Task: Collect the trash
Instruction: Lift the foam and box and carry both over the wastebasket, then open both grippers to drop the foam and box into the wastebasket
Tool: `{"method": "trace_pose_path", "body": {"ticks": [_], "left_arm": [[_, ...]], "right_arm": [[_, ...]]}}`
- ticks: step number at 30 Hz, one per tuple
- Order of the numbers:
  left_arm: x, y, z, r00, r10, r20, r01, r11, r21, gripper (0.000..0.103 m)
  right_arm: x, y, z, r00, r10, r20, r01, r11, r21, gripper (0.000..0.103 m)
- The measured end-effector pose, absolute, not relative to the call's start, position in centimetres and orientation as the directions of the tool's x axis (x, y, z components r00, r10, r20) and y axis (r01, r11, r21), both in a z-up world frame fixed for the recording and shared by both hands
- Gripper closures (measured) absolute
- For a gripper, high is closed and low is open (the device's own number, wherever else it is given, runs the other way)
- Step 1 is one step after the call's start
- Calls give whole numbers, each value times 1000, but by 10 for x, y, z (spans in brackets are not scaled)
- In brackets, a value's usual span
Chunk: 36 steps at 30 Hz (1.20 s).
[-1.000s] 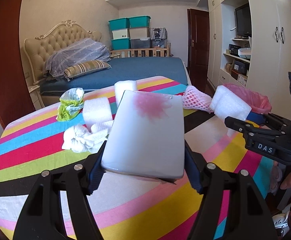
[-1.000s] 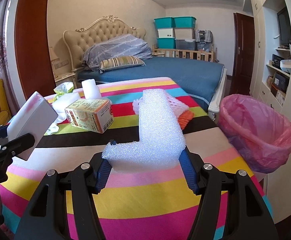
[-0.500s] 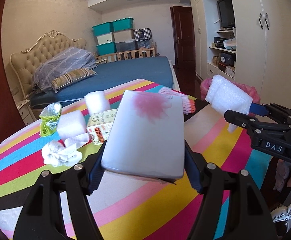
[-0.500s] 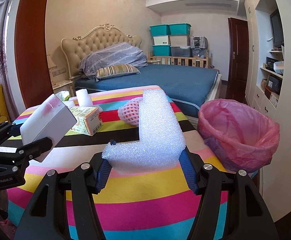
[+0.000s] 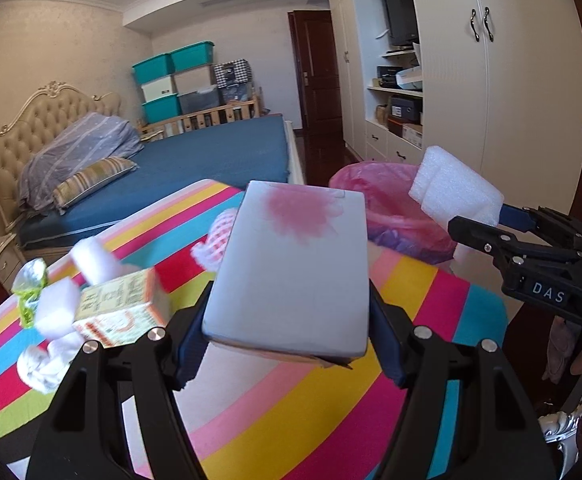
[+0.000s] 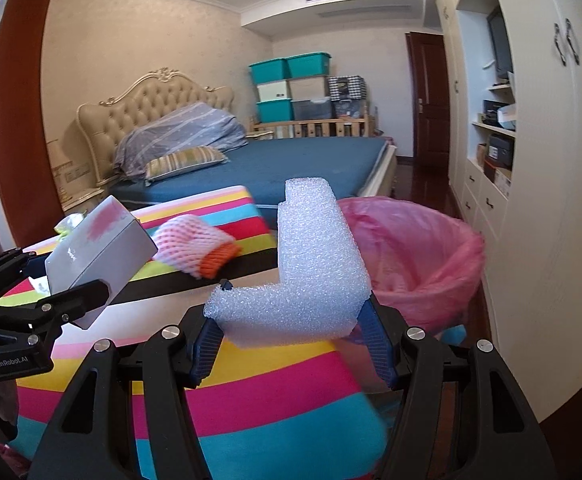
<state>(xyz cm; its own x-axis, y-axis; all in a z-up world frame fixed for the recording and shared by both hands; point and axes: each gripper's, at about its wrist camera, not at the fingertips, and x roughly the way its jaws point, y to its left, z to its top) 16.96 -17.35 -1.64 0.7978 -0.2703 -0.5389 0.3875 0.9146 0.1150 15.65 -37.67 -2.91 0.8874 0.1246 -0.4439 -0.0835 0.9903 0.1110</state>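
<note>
Two loads were held: your left gripper (image 5: 287, 340) clenched the box (image 5: 291, 268), your right gripper (image 6: 291, 340) the foam (image 6: 311, 276), whose bin (image 6: 419, 256) lay just ahead-right, nearer the right hand.

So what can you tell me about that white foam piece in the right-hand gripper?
The foam piece is white packing foam with a bubbly, pitted surface, cut in an L shape: one thick arm stands up, the other runs sideways. The right gripper clamps its lower part between blue pads. It hangs above the striped table's edge, beside the bin with the pink bag.
</note>
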Motion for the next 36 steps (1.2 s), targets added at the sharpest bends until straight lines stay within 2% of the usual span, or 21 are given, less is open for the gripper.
{"method": "trace_pose_path", "body": {"ticks": [15, 25, 28, 30, 32, 36], "left_arm": [[269, -268, -6, 711, -422, -563, 493, 870, -30, 35], [329, -316, -15, 684, -442, -581, 495, 866, -77, 35], [342, -329, -16, 667, -467, -581, 523, 848, -82, 34], [343, -330, -16, 690, -441, -574, 512, 858, -44, 27], [343, -321, -15, 717, -408, -565, 465, 884, -49, 20], [331, -295, -13, 754, -363, -548, 416, 909, -30, 16]], "right_arm": [[207, -474, -28, 904, 8, -428, 57, 988, 140, 44], [243, -496, -34, 895, 26, -445, 35, 991, 128, 43], [252, -500, -36, 898, 50, -436, 13, 990, 141, 40], [257, -503, -38, 899, 69, -433, -3, 988, 152, 27], [257, -508, -39, 899, 49, -436, 24, 987, 161, 25], [238, -513, -39, 909, 44, -414, 35, 983, 181, 25]]}}
